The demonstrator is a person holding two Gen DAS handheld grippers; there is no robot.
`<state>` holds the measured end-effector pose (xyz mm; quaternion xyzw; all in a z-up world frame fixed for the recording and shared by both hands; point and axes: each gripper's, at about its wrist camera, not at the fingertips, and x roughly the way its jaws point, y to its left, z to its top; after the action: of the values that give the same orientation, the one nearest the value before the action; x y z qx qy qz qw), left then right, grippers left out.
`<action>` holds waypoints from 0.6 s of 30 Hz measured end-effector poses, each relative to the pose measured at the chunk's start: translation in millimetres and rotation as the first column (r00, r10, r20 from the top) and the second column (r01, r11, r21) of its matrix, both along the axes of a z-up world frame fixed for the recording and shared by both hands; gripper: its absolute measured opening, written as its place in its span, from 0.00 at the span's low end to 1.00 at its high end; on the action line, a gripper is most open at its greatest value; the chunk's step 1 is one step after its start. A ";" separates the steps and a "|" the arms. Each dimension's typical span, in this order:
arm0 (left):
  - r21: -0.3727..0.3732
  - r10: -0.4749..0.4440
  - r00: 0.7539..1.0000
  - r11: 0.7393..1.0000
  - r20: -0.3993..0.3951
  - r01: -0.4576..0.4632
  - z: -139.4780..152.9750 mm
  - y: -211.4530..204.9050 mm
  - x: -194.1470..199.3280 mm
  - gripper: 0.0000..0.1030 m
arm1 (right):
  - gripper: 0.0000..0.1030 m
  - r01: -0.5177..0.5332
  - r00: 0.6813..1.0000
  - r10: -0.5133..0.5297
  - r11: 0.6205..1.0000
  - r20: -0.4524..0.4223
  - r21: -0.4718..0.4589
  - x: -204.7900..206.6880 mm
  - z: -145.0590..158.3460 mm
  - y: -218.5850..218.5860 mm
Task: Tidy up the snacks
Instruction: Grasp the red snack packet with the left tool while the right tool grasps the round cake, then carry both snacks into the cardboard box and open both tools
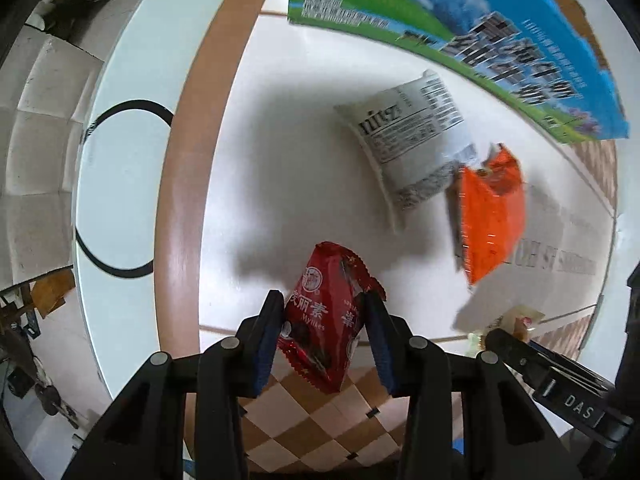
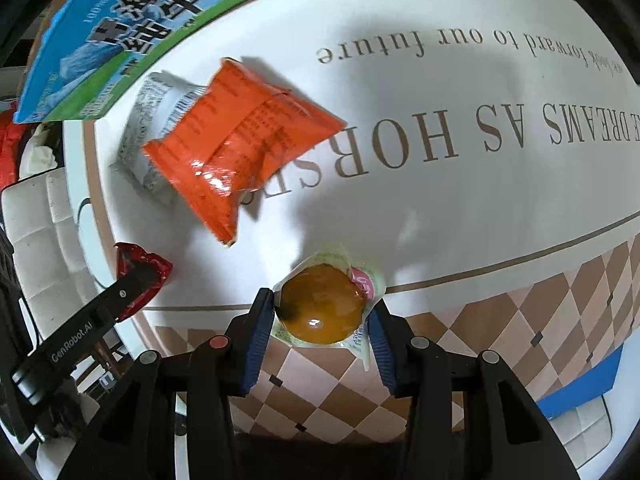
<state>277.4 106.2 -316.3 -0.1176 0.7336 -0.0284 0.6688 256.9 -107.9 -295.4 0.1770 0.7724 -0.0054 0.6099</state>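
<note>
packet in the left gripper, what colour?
Red packet, with white lettering. Clearest in the left wrist view, clamped in the left gripper.

A red snack packet (image 1: 324,320) is held upright; a clear-wrapped, amber-brown round snack (image 2: 322,308), possibly a pastry, likewise. An orange packet (image 2: 240,148) is laid partly over a white packet (image 1: 412,140) on the worktop (image 1: 288,152).

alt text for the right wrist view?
The right gripper grips a clear-wrapped brown round snack above a printed tablecloth. An orange packet overlaps a white packet; a blue-green carton lies top left.
</note>
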 end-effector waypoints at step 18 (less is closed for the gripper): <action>-0.151 -0.075 0.948 0.980 0.308 0.126 184.4 -54.1 103.8 0.37 | 0.47 0.005 0.958 -0.032 0.995 0.286 0.095 80.2 157.0 -42.8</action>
<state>381.2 52.1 -131.9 -0.1307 0.6231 -0.1423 0.7579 337.1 -150.7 -138.4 0.2115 0.6732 0.0509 0.7067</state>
